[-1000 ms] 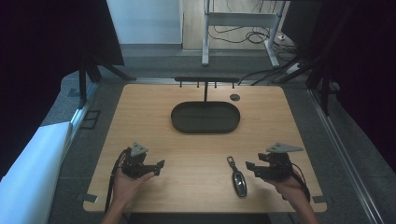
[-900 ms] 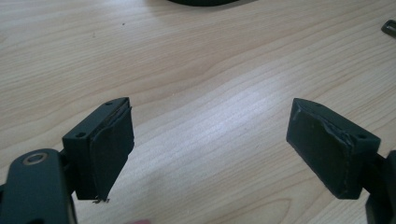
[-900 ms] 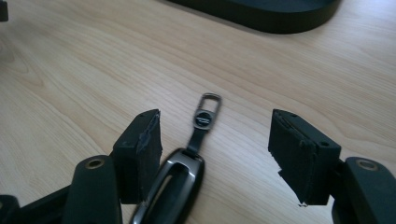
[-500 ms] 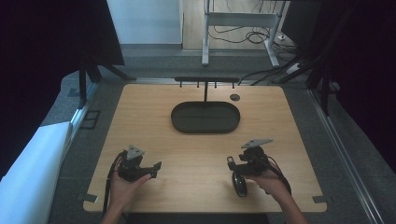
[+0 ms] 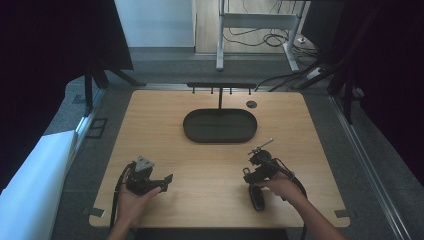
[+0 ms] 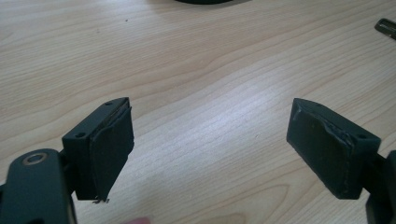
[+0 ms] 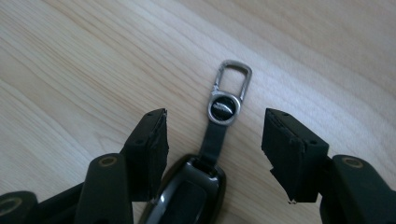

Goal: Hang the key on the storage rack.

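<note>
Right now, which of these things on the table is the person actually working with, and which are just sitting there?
In use:
- key fob with strap and metal clip, lying between the open jaws of the right tool

Just sitting:
- dark oval tray
- black hook rack behind it
- left tool, open over bare wood

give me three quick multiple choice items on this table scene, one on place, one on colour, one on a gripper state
1. Where does the key fob lie?
A. in the tray
B. between the right hand-held gripper's jaws
C. under the left hand-held gripper

2. What colour is the oval tray?
A. white
B. red
C. black

3. How do the left hand-held gripper's jaws stand?
A. open and empty
B. shut on the fob
C. shut on the tray

Answers: B, the right gripper view shows the fob between its jaws; C, the tray reads black on the table; A, only bare wood lies between the jaws.
</note>
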A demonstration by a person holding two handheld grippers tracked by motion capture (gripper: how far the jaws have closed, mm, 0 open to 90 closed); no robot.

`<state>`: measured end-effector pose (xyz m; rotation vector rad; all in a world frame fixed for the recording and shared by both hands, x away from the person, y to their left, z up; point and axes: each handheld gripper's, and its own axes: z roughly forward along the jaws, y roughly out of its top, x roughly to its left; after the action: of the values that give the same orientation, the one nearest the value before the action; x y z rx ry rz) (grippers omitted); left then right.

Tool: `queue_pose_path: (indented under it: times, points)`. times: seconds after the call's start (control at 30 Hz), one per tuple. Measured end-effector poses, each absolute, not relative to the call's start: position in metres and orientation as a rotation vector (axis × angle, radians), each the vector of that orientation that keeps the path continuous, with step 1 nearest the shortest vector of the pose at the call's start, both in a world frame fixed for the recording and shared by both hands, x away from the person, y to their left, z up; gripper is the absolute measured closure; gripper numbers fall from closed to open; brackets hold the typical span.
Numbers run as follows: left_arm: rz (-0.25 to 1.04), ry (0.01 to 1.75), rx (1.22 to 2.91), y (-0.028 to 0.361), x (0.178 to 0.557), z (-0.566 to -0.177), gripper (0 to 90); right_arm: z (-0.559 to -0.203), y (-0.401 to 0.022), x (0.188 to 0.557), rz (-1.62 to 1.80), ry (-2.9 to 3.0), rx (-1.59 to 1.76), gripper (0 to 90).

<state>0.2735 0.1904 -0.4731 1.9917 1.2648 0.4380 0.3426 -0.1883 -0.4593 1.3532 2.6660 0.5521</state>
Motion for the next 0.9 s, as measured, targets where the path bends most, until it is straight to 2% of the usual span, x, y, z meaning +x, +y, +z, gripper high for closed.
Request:
queue_pose_path:
  times: [0.37, 0.9]
  points:
    - [0.433, 1.267, 1.998, 0.189, 0.277, -0.475, 15.4, -0.46, -0.198, 0.351, 0.572, 2.635, 1.411, 41.2]
    - [0.44, 1.29, 1.978, 0.197, 0.274, -0.474, 15.4, -0.465, -0.187, 0.349, 0.5, 2.677, 1.379, 42.0]
